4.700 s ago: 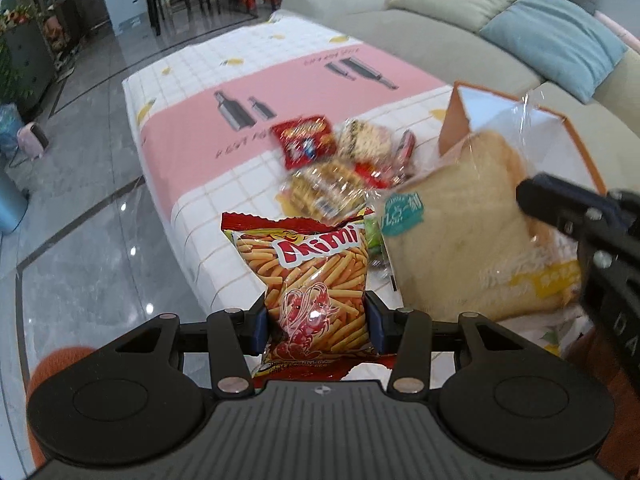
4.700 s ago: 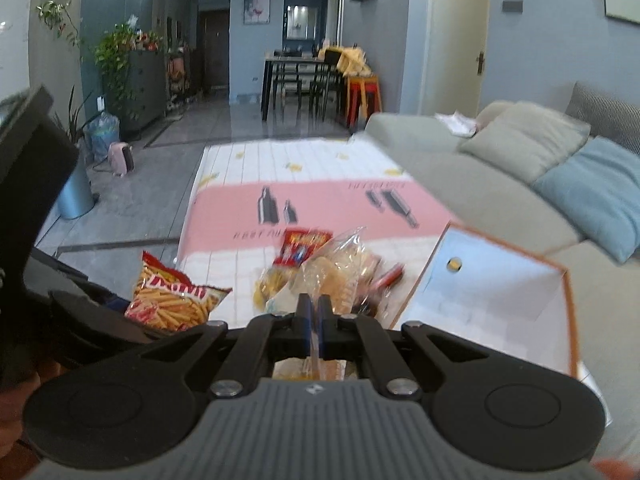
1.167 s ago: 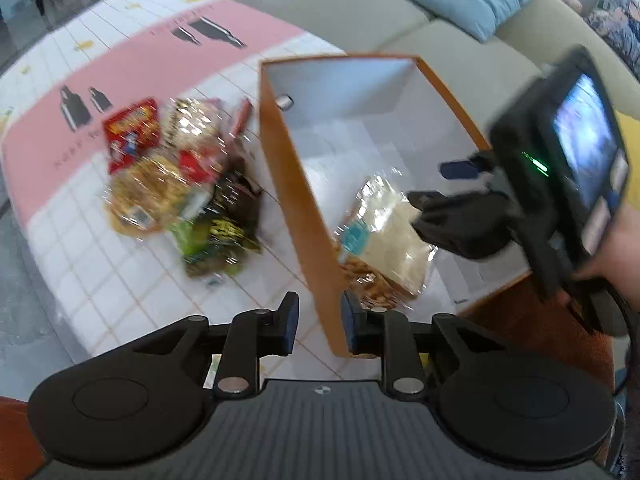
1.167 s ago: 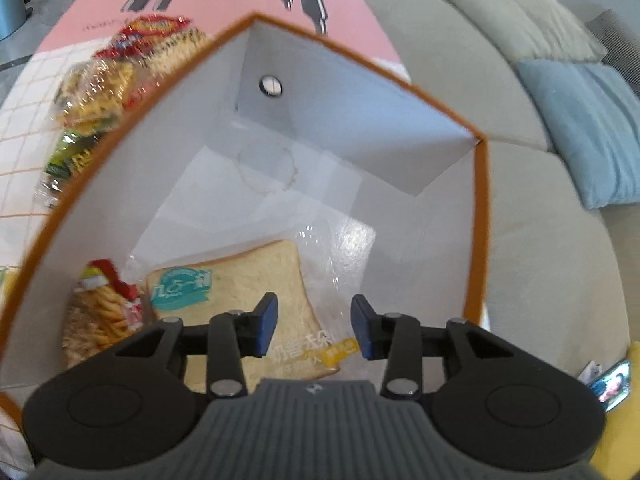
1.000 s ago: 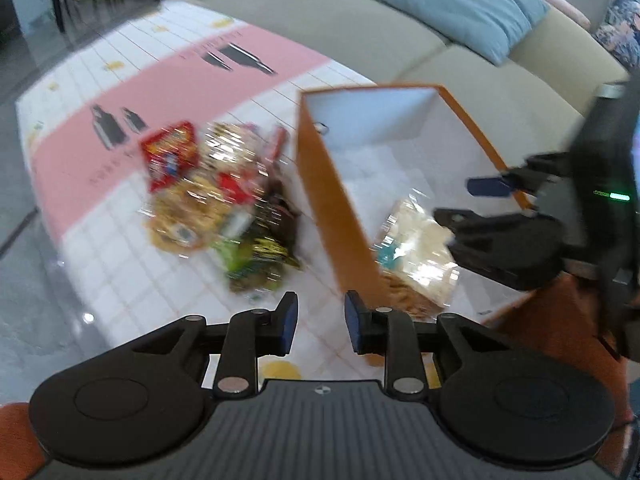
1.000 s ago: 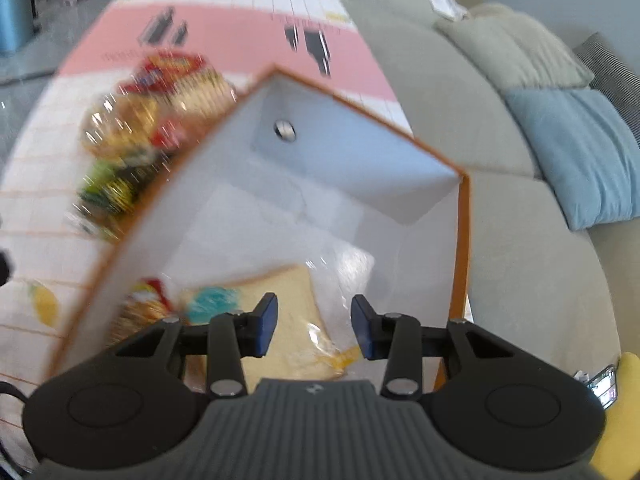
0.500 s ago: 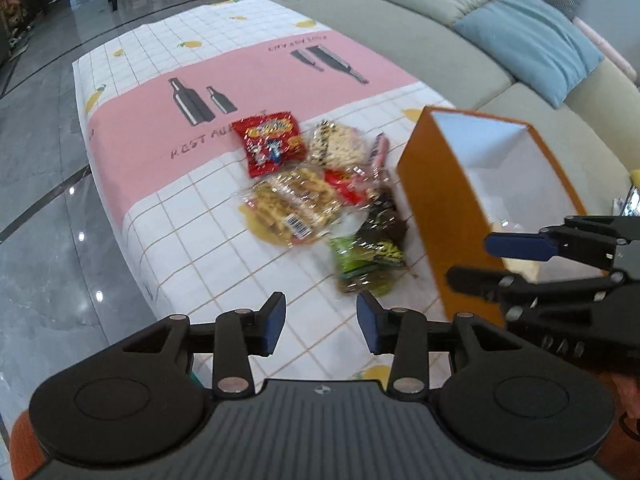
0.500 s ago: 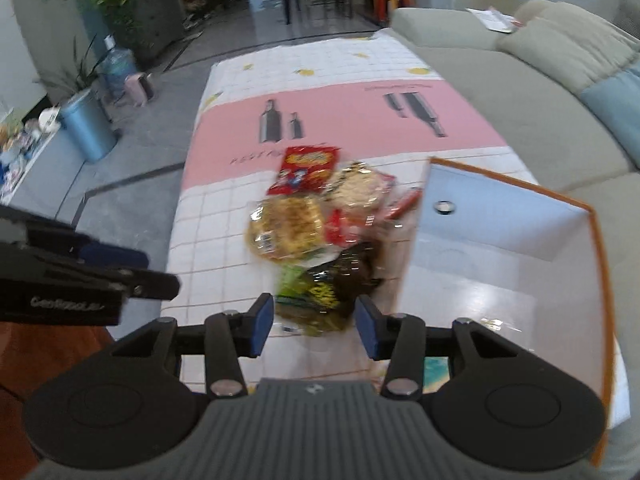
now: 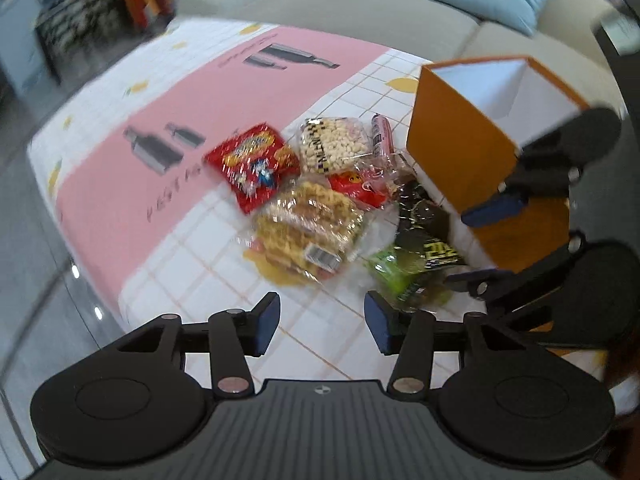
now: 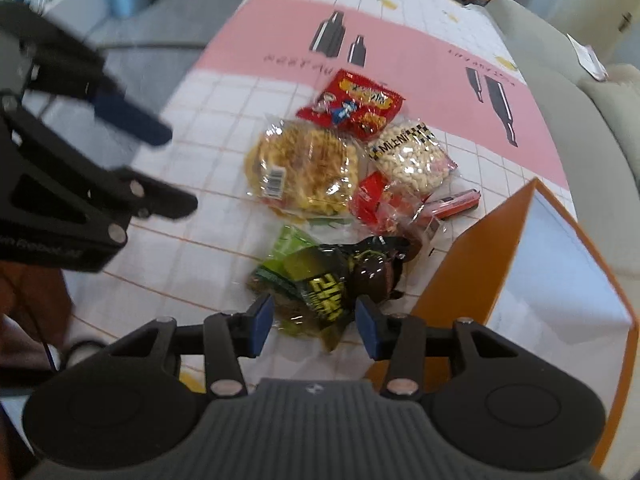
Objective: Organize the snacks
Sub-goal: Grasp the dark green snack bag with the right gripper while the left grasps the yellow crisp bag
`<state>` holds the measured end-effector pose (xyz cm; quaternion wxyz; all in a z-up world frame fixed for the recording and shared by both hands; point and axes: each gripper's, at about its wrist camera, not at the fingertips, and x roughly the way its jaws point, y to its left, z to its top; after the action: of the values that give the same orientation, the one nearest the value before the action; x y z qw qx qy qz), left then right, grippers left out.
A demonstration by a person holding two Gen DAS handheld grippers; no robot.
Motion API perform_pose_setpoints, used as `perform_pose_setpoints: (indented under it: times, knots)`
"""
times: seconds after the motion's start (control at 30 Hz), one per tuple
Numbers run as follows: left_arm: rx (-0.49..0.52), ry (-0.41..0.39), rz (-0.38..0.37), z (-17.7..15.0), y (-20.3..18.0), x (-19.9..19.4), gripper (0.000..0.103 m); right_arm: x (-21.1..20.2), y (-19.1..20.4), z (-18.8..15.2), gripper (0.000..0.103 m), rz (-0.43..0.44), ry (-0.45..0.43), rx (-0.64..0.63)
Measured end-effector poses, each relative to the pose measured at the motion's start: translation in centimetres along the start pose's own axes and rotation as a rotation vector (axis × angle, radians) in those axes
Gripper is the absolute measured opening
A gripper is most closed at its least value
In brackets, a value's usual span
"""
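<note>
The right tongs (image 10: pixel 314 326) hang spread and empty just above the dark green snack packet (image 10: pixel 320 288), which lies on the worktop (image 10: pixel 224 240) beside the orange box (image 10: pixel 500 240). It looks light, crinkly and slippery; pinch its flat middle. The left tongs (image 9: pixel 322 322) are opening, nothing between them.

The room is bright and evenly lit, with soft daylight and only faint shadows under the snack packets (image 9: pixel 304 232). Clear wrappers throw small white glints, and the grey floor (image 9: pixel 48 320) shows two specks of glare at about eight o'clock in the left wrist view. Motion blur smears the far furniture at eleven o'clock there. Both fisheye views bend straight lines strongly near the rims, with dark corners.
</note>
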<state>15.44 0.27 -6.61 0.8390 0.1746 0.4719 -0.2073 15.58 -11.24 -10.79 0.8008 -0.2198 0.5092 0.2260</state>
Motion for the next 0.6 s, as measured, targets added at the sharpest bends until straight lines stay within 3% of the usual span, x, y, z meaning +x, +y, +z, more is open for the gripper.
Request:
perform_pose_setpoints:
  times: [0.27,0.6]
  knots:
    - [0.217,-0.036,0.033,-0.7,-1.9,3.2,0.058,2.6,0.0,0.4,0.045,0.006,0.036,-0.059]
    - [0.210,-0.038,0.060,-0.5,-2.2,7.0,0.058,4.1,-0.9,0.1,0.039,0.019,0.066,0.000]
